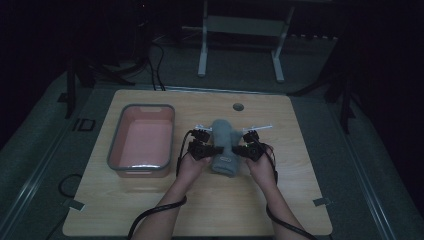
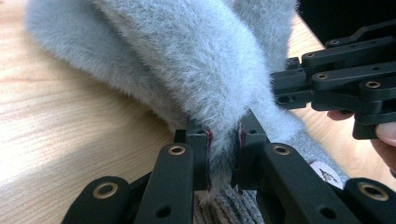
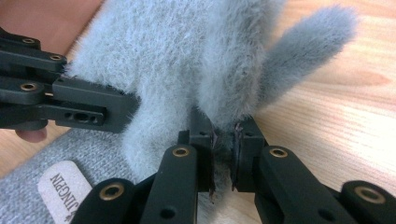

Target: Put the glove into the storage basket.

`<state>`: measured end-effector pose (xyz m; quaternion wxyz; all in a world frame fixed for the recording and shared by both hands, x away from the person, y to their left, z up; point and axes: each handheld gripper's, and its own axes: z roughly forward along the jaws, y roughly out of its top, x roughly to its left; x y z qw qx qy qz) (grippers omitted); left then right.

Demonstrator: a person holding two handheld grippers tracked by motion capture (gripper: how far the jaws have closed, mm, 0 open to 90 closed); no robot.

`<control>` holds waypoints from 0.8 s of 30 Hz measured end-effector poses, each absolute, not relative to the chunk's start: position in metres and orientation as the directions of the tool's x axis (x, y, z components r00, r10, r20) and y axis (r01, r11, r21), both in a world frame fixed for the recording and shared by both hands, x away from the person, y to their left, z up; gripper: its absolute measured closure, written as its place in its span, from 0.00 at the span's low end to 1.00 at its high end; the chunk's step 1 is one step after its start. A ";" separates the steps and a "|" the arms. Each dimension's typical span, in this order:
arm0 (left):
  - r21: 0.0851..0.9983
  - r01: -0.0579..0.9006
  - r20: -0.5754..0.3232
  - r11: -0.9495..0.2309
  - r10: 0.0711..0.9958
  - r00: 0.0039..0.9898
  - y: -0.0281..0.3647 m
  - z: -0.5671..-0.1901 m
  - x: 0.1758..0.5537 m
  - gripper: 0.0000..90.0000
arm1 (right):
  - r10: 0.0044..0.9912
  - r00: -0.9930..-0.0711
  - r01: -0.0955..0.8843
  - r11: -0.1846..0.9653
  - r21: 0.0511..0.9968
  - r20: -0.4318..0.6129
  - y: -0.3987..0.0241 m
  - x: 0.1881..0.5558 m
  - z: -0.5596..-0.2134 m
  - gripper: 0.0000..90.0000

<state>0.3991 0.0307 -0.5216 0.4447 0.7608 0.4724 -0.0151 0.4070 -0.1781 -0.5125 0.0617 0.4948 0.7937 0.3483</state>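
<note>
A grey fuzzy mitten [image 1: 223, 136] with a knit cuff and a white label [image 3: 60, 186] lies at the middle of the wooden table [image 1: 300, 190]. My left gripper [image 1: 213, 149] is shut on the mitten's left edge. In the left gripper view its pads [image 2: 208, 140] pinch a fold of the fur [image 2: 187, 60]. My right gripper [image 1: 240, 149] is shut on the mitten's right edge, and in the right gripper view [image 3: 224, 135] the fur [image 3: 187, 56] bunches between the pads. Each gripper view also catches the other gripper: the right gripper [image 2: 289, 88] and the left gripper [image 3: 126, 105].
A pink bin with a grey rim [image 1: 115, 145] stands left of the mitten, holding nothing. A round cable hole [image 1: 238, 107] sits near the table's far edge. Beyond the table stand a white frame [image 1: 202, 50] and dark cables [image 1: 157, 65].
</note>
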 end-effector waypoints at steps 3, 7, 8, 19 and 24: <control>0.672 0.722 -0.432 -0.162 0.707 0.560 0.033 -0.511 0.397 0.90 | 0.824 -0.508 0.732 0.259 0.629 0.252 -0.177 0.405 -0.504 0.91; 0.687 0.706 -0.414 -0.174 0.705 0.576 0.037 -0.495 0.395 0.90 | 0.819 -0.513 0.722 0.251 0.645 0.255 -0.173 0.402 -0.491 0.91; 0.689 0.703 -0.411 -0.176 0.704 0.580 0.039 -0.492 0.394 0.90 | 0.818 -0.516 0.719 0.252 0.648 0.254 -0.172 0.402 -0.487 0.91; 0.709 0.681 -0.386 -0.182 0.708 0.592 0.058 -0.464 0.389 0.90 | 0.807 -0.532 0.697 0.244 0.675 0.258 -0.156 0.398 -0.459 0.91; 0.716 0.674 -0.375 -0.182 0.714 0.591 0.072 -0.452 0.386 0.90 | 0.797 -0.550 0.680 0.256 0.687 0.248 -0.142 0.397 -0.447 0.91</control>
